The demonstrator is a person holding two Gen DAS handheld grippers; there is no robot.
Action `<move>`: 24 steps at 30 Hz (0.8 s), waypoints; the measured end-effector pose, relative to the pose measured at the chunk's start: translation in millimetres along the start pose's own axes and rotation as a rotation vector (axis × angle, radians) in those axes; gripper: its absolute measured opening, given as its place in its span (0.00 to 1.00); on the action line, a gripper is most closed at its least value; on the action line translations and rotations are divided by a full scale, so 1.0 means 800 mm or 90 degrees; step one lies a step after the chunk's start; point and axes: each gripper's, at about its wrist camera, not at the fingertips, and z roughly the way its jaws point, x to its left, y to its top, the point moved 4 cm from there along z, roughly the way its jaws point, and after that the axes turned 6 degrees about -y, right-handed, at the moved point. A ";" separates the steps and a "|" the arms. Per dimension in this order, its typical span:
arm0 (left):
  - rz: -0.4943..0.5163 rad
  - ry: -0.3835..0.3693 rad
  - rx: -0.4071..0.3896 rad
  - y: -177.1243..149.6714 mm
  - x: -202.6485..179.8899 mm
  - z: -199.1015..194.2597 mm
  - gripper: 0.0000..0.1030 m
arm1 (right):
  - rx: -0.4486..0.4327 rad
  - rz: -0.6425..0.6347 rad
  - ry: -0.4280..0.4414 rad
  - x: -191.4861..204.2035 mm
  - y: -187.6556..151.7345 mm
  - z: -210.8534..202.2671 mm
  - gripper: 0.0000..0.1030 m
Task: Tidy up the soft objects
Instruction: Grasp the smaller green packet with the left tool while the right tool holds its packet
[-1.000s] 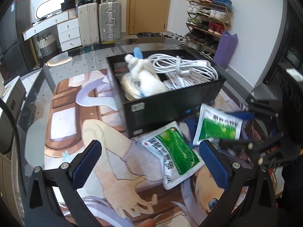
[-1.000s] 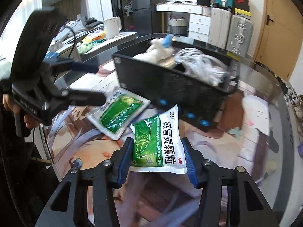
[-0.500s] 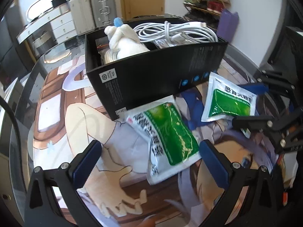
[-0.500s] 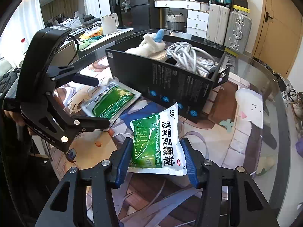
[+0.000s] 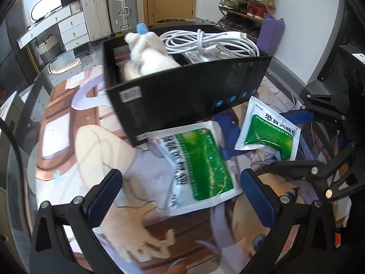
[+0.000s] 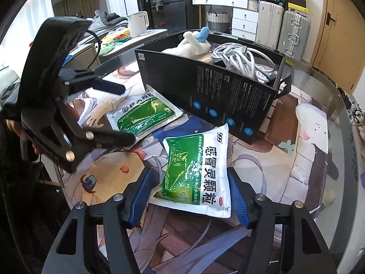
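Two green-and-white medicine sachets lie on the printed table mat in front of a black box (image 6: 205, 91). One sachet (image 6: 196, 169) lies flat between the pads of my right gripper (image 6: 189, 196). The jaws are opening and the pads stand just off its edges. The other sachet (image 5: 200, 162) lies ahead of my left gripper (image 5: 181, 196), which is open wide with nothing between its pads. In the left wrist view the right gripper (image 5: 290, 141) straddles its sachet (image 5: 269, 132). In the right wrist view the left gripper (image 6: 126, 114) hovers over its own sachet (image 6: 143, 114).
The black box (image 5: 182, 96) holds a white plush toy (image 5: 148, 54) and a bundle of white cables (image 5: 212, 43). The glass table edge (image 6: 337, 105) curves past on the right. Suitcases (image 5: 109, 13), white drawers and a shoe rack stand beyond the table.
My right gripper's jaws have spread apart from the sachet they were pinching, leaving it lying flat. My left gripper has sunk and come closer to its sachet and the box.
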 end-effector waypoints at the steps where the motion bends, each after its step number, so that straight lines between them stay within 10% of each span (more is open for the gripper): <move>1: -0.004 -0.002 0.000 0.001 -0.002 0.003 1.00 | -0.001 0.004 -0.003 -0.001 0.001 0.001 0.64; 12: 0.004 0.033 -0.019 -0.009 -0.004 0.009 0.97 | 0.000 0.006 -0.017 -0.003 0.004 0.004 0.66; 19: 0.037 0.010 -0.046 -0.011 -0.008 -0.008 0.47 | -0.004 0.009 -0.024 -0.001 0.007 0.007 0.66; 24: 0.034 -0.023 -0.048 -0.011 -0.005 -0.018 0.34 | -0.007 0.017 -0.024 -0.002 0.009 0.007 0.66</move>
